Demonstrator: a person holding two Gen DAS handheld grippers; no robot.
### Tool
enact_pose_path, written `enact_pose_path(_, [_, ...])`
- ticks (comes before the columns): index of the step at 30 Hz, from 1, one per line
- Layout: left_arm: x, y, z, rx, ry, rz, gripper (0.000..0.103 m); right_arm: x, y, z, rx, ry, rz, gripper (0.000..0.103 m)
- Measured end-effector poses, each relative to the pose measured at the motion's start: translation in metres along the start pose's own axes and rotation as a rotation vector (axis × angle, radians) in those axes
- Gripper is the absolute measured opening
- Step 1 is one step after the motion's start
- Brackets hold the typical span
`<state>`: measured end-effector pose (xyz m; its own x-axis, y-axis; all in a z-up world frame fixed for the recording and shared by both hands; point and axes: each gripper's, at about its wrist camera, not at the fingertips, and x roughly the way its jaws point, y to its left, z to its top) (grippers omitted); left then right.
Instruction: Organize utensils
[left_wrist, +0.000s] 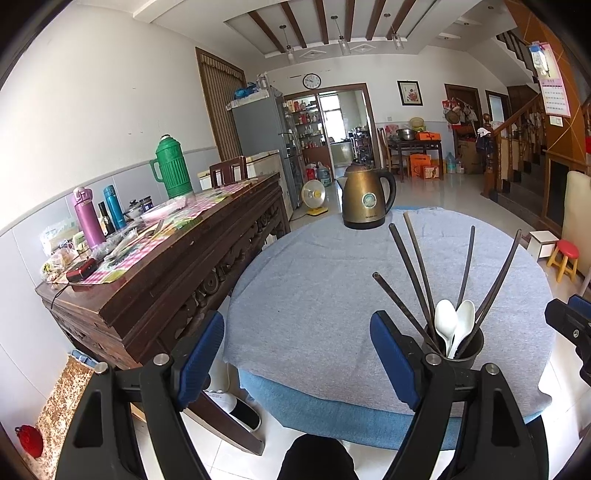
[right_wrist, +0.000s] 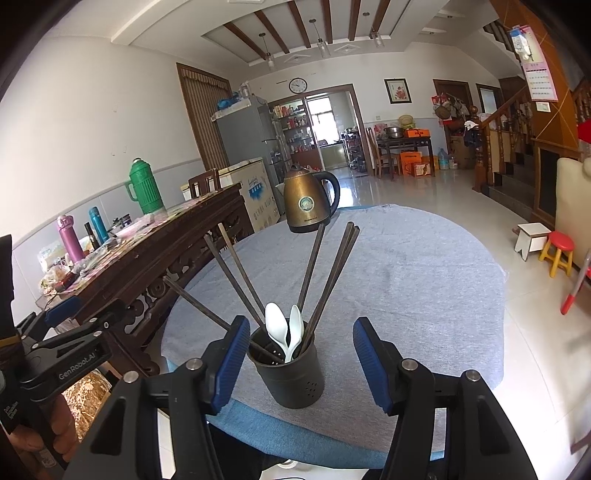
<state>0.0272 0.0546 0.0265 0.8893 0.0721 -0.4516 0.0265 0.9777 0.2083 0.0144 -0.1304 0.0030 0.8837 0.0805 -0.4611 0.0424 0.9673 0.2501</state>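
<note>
A dark utensil holder (right_wrist: 295, 373) stands near the front edge of the round table with a grey cloth (right_wrist: 406, 280). It holds several dark chopsticks (right_wrist: 314, 266) fanned out and two white spoons (right_wrist: 284, 328). My right gripper (right_wrist: 297, 363) is open, with its blue pads on either side of the holder and a gap on each side. My left gripper (left_wrist: 295, 365) is open and empty, left of the holder (left_wrist: 461, 347), over the table's front edge. The chopsticks (left_wrist: 413, 266) and spoons (left_wrist: 452, 321) also show in the left wrist view.
A bronze electric kettle (left_wrist: 365, 199) stands at the table's far side. A dark wooden sideboard (left_wrist: 166, 266) on the left carries a green thermos (left_wrist: 171, 166), bottles and clutter. A red stool (right_wrist: 559, 251) stands on the floor to the right.
</note>
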Motion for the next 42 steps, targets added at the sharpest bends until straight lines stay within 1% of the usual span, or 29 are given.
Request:
enact_pose_path(14, [-0.003, 0.002, -0.001, -0.006, 0.011, -0.003, 0.082, -0.001, 0.011, -0.003, -0.016, 0.012, 0.022, 0.063])
enact_pose_path(19, [0.001, 0.002, -0.003, -0.005, 0.023, -0.015, 0.082, 0.001, 0.011, -0.004, -0.023, 0.02, 0.021, 0.063])
enact_pose_path(34, [0.029, -0.003, -0.014, -0.006, 0.12, -0.047, 0.082, 0.019, -0.004, -0.01, 0.014, 0.058, 0.011, 0.063])
enact_pose_path(37, [0.024, -0.003, -0.013, -0.011, 0.119, -0.052, 0.082, 0.015, -0.006, -0.01, 0.016, 0.047, 0.003, 0.063])
enact_pose_path(42, [0.014, -0.003, -0.011, -0.009, 0.101, -0.05, 0.082, 0.004, 0.0, -0.011, -0.02, 0.021, -0.01, 0.063])
